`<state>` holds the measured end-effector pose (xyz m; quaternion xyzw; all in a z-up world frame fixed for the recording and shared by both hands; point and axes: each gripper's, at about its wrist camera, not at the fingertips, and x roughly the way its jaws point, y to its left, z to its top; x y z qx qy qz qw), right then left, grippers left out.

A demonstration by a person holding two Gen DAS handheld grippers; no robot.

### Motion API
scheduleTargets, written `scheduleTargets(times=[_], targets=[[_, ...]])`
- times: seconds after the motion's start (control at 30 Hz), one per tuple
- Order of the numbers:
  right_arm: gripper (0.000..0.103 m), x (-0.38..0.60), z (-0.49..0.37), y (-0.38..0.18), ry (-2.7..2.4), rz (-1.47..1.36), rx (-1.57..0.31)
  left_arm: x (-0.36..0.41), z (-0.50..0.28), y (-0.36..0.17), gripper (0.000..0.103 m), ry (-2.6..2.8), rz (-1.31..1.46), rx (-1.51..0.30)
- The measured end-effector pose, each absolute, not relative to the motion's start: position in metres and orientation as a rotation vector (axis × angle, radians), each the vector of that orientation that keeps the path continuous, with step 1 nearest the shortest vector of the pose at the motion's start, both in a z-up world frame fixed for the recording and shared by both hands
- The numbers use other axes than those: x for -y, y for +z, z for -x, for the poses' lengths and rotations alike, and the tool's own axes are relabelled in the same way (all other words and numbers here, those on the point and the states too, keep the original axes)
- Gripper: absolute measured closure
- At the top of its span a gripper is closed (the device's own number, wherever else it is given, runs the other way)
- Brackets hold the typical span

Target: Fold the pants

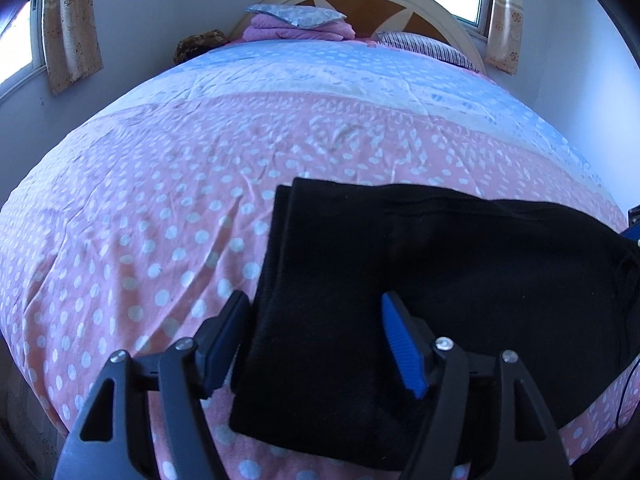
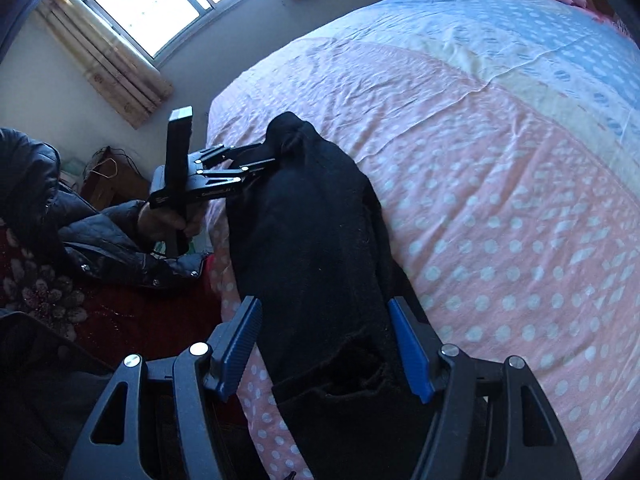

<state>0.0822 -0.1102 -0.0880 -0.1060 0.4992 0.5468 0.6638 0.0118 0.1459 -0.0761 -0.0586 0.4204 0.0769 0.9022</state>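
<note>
The black pants (image 1: 460,264) lie folded over on themselves on the bed (image 1: 160,208), near the foot edge closest to the person and well away from the headboard (image 1: 404,0). The cloth is thick and dark, doubled into a long band; one end shows a squared, layered edge, and the other end bunches up into a rumpled peak. The spotted pink and blue bedspread (image 2: 500,184) under it is creased but flat.

The left gripper (image 1: 316,344) points down at the squared end of the pants. Its jaws stand fairly wide, the dark cloth lying between them; the left finger (image 1: 224,344) sits just off the cloth's edge over the bedspread, so the pads do not press on it. From the right wrist view this same gripper (image 2: 268,158) is at the bunched far end, held by a hand (image 2: 168,220) in a dark quilted sleeve (image 2: 100,236) beside the bed.

The right gripper (image 2: 324,348) hangs over the nearer end of the pants, jaws likewise fairly wide, cloth between the blue pads (image 2: 408,352) with a gap showing on the left side. I cannot tell whether the right-hand pad touches the cloth.
</note>
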Motion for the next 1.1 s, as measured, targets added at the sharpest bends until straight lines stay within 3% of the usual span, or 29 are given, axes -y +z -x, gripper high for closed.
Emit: scheduleTargets(times=[0.27, 0.5, 0.67, 0.77, 1.1], targets=[[0.036, 0.103, -0.074, -0.107, 1.167, 0.462, -1.205, -0.146, -0.013, -0.076, 0.032, 0.155, 0.122, -0.867], [0.036, 0.102, -0.082, -0.084, 1.381, 0.260, -1.180, -0.145, -0.012, -0.076, 0.032, 0.159, 0.127, -0.866], [0.036, 0.067, -0.092, -0.111, 1.313, 0.393, -1.209, -0.145, -0.012, -0.076, 0.032, 0.154, 0.128, -0.870], [0.036, 0.077, -0.103, -0.099, 1.276, 0.338, -1.152, -0.146, -0.012, -0.076, 0.031, 0.151, 0.130, -0.866], [0.036, 0.100, -0.109, -0.107, 1.242, 0.275, -1.240, -0.147, -0.012, -0.076, 0.029, 0.142, 0.132, -0.863]])
